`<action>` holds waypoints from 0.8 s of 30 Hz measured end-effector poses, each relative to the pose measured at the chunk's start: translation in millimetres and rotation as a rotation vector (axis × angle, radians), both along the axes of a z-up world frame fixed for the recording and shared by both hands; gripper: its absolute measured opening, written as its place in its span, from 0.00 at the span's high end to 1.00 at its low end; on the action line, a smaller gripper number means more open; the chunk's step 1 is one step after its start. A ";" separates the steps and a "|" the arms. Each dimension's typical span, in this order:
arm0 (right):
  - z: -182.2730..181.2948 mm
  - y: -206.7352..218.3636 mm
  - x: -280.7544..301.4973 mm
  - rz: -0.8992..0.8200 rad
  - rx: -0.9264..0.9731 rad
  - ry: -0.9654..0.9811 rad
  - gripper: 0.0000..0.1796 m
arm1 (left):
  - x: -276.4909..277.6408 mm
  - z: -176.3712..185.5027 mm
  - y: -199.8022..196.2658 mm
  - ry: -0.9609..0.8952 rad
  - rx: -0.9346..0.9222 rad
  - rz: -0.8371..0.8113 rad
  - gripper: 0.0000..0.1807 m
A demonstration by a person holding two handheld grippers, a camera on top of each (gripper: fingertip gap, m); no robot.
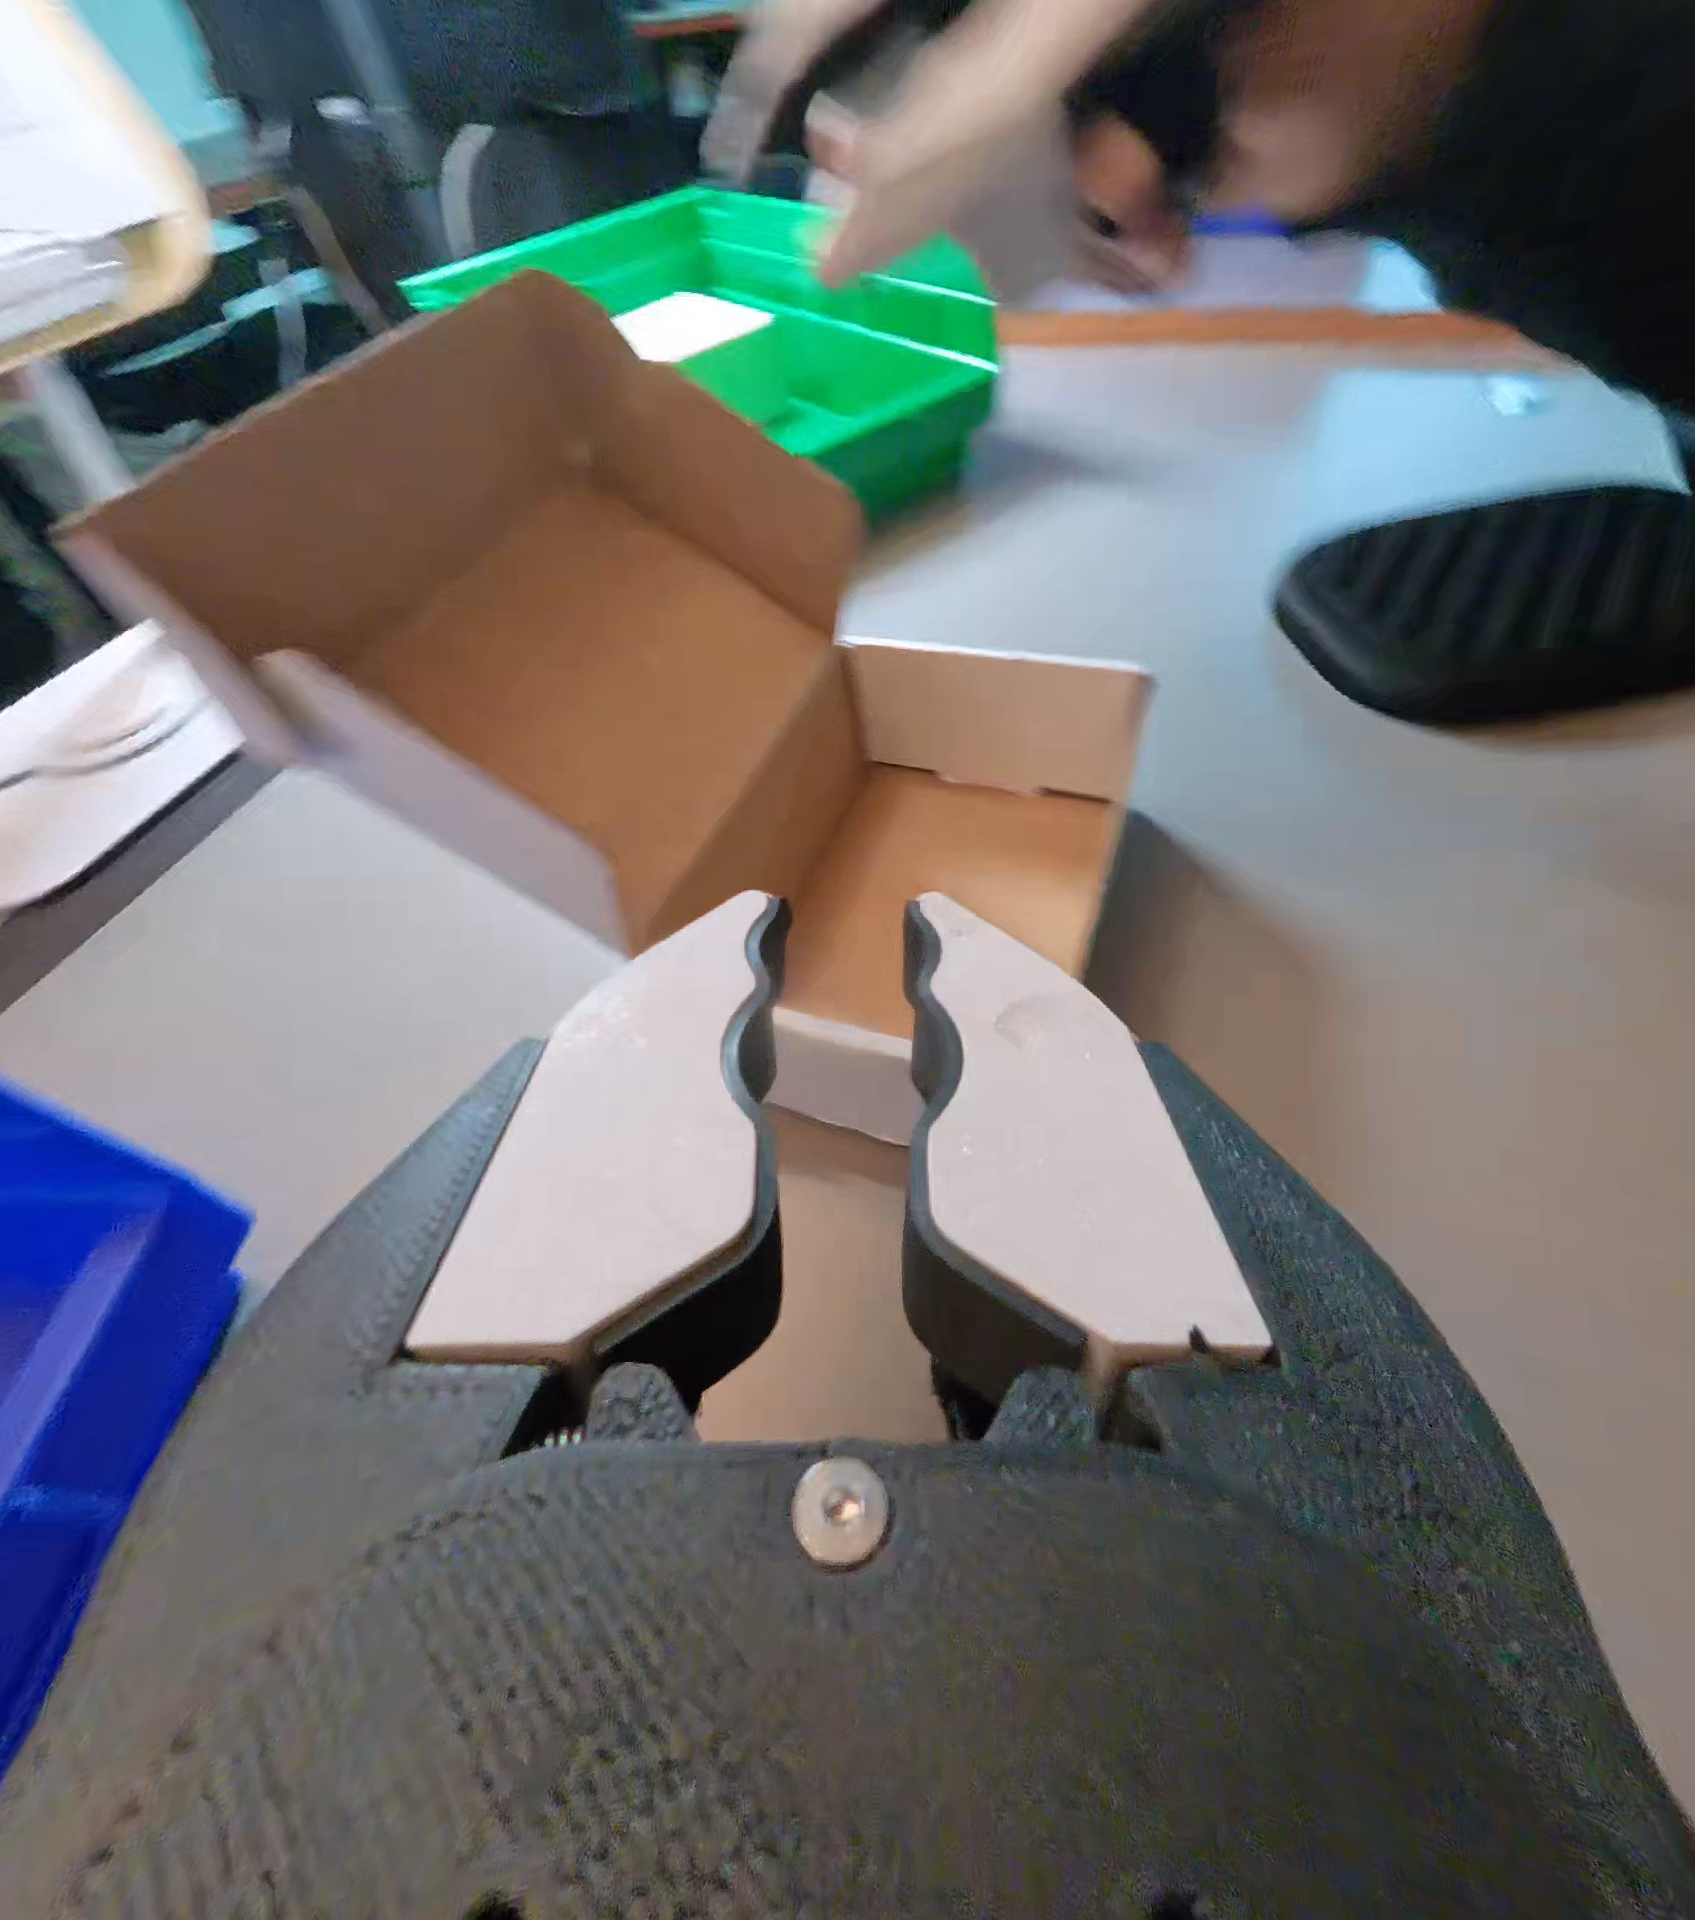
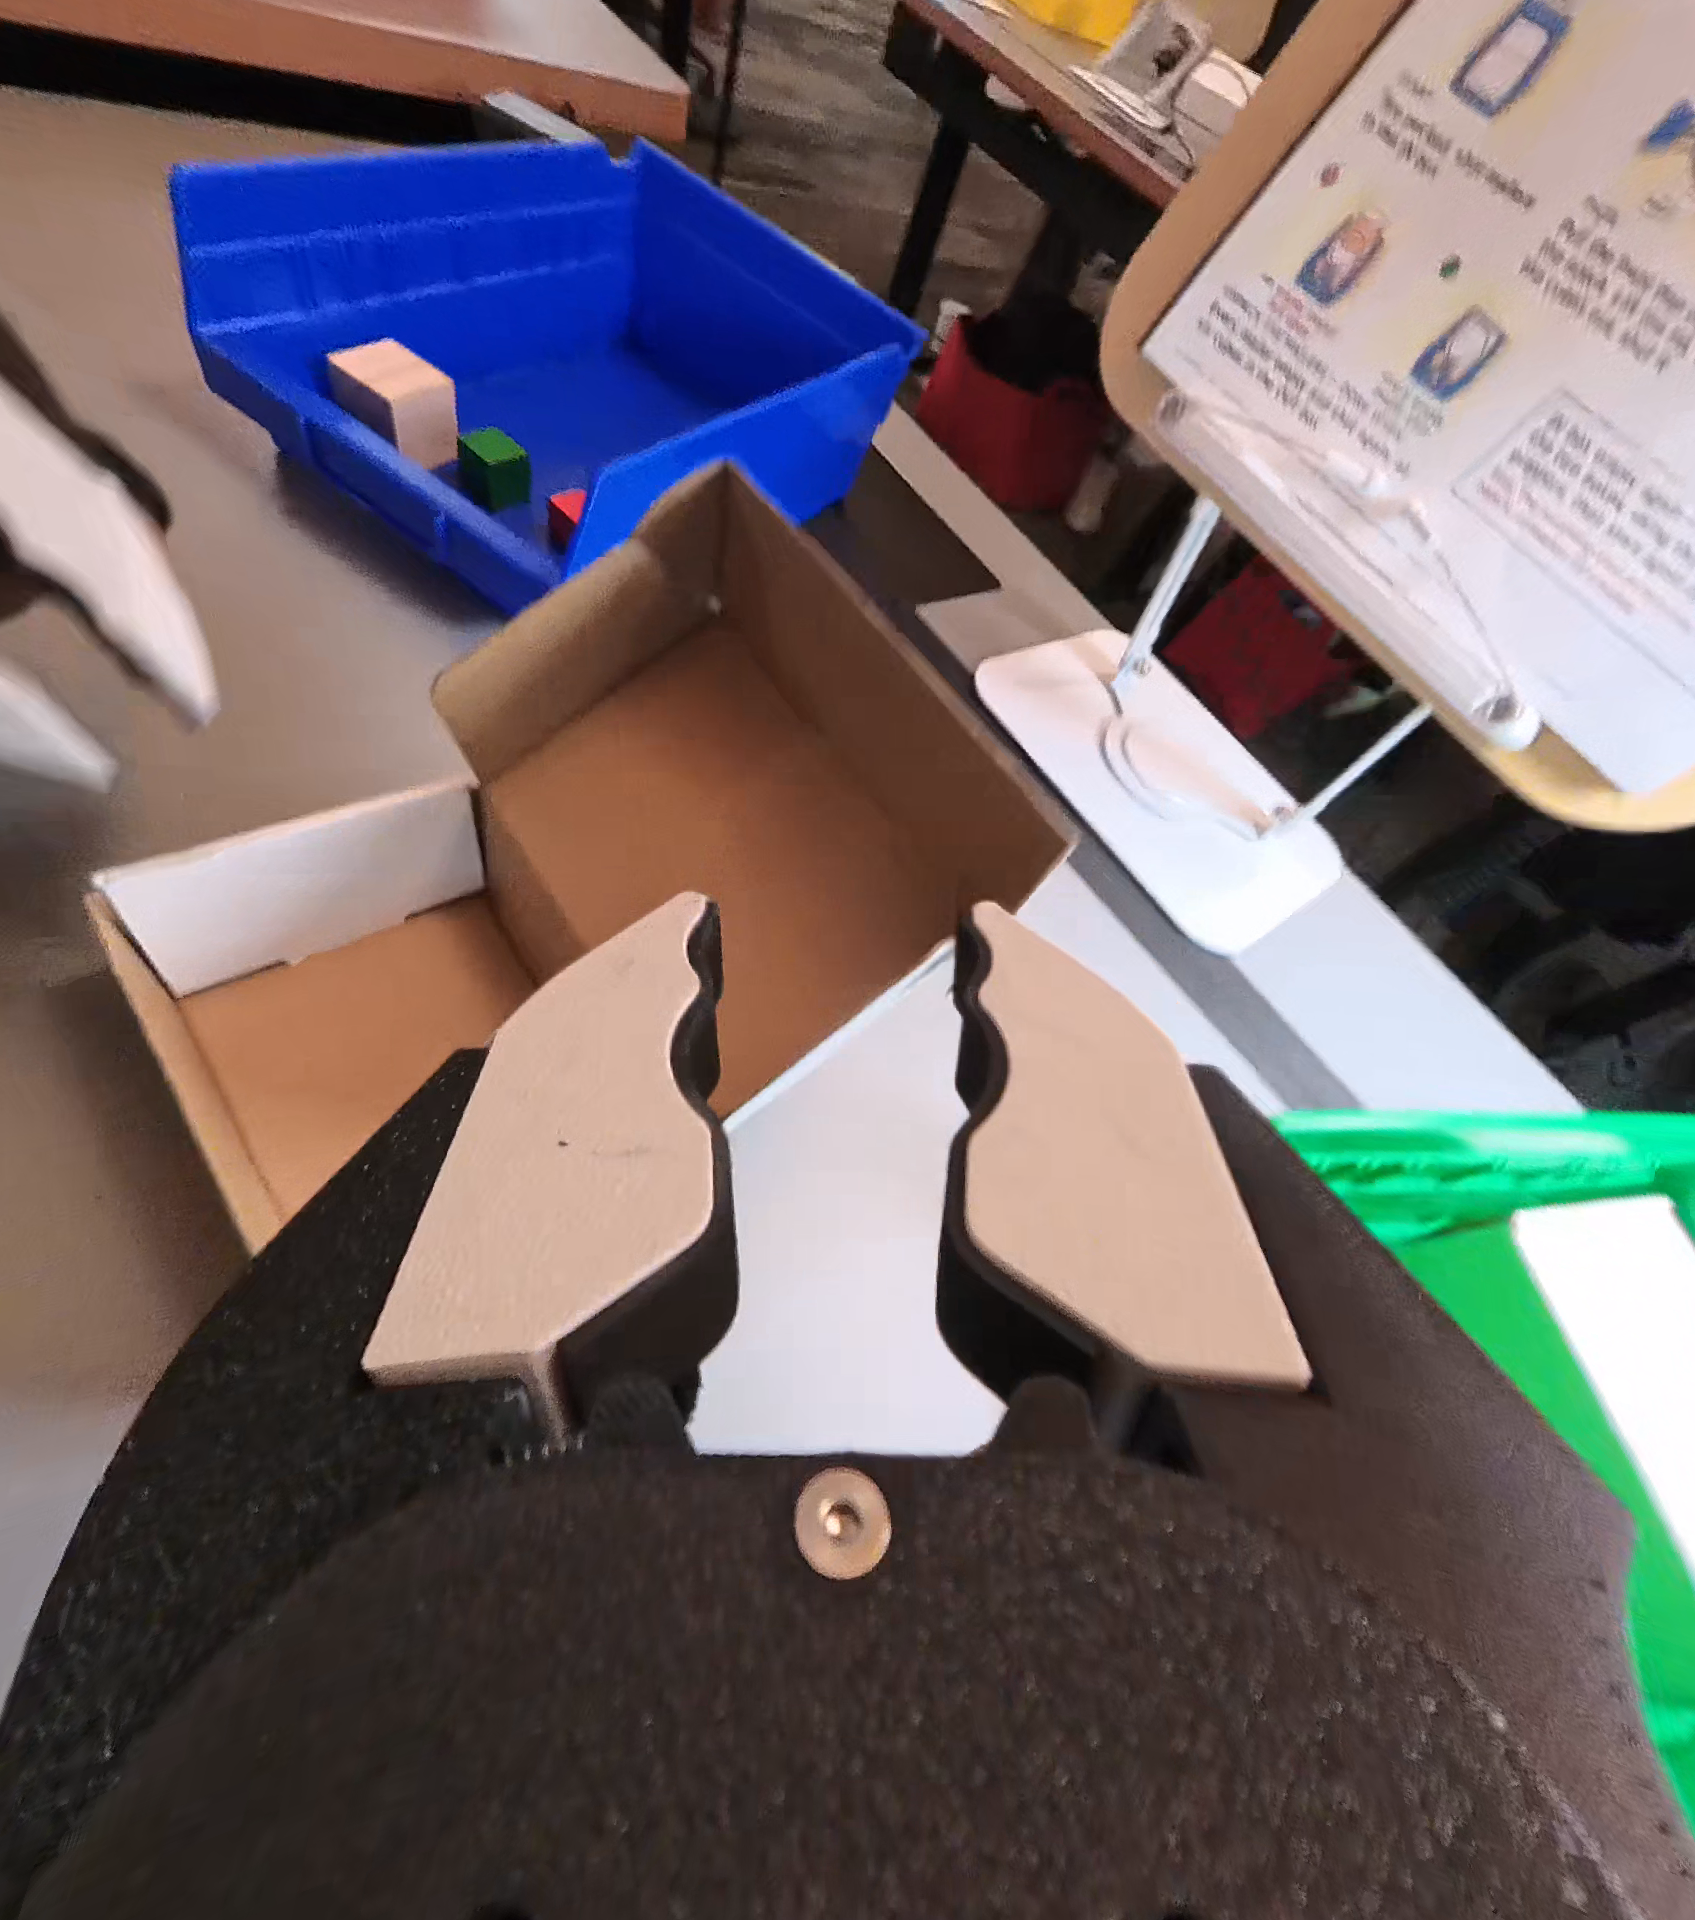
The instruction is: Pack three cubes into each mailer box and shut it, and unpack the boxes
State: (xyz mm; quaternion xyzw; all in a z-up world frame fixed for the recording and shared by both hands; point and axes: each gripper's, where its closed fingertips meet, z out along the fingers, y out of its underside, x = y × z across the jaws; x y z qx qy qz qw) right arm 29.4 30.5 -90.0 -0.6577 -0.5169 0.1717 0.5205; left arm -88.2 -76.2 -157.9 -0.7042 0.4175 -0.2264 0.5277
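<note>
Both tools empty: your left tool (image 1: 843,914) is parted narrow at the near wall of the mailer box (image 1: 968,883), your right tool (image 2: 838,935) a bit wider above its lid side. The box sits open on the worktop (image 1: 1394,935), nothing visible inside, lid (image 2: 781,748) standing up. Cubes are in the blue bin (image 2: 718,270): tan cube (image 2: 396,395), green cube (image 2: 495,468), red cube (image 2: 568,511). Risks: bump that light box and it likely slides; the red cube sits tight in a bin corner, so your fingers may clip the wall and miss it.
</note>
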 end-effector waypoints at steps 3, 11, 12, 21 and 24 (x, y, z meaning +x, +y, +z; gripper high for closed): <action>-35.0 -9.3 12.3 -0.092 -0.068 0.025 0.75 | -20.5 8.0 30.2 -0.108 -0.065 0.180 0.82; -71.6 13.1 1.0 -0.148 -0.277 0.199 0.86 | -12.1 -0.6 90.8 -0.233 -0.208 0.330 0.74; -74.8 15.1 1.8 -0.141 -0.303 0.205 0.90 | -12.8 -3.8 94.6 -0.225 -0.209 0.334 0.79; -85.2 21.9 13.4 -0.079 -0.543 0.420 0.96 | -31.9 -15.1 99.8 -0.349 -0.311 0.339 0.95; -78.7 12.2 10.2 -0.023 -0.525 0.431 0.94 | -27.9 -8.6 92.5 -0.324 -0.255 0.304 0.91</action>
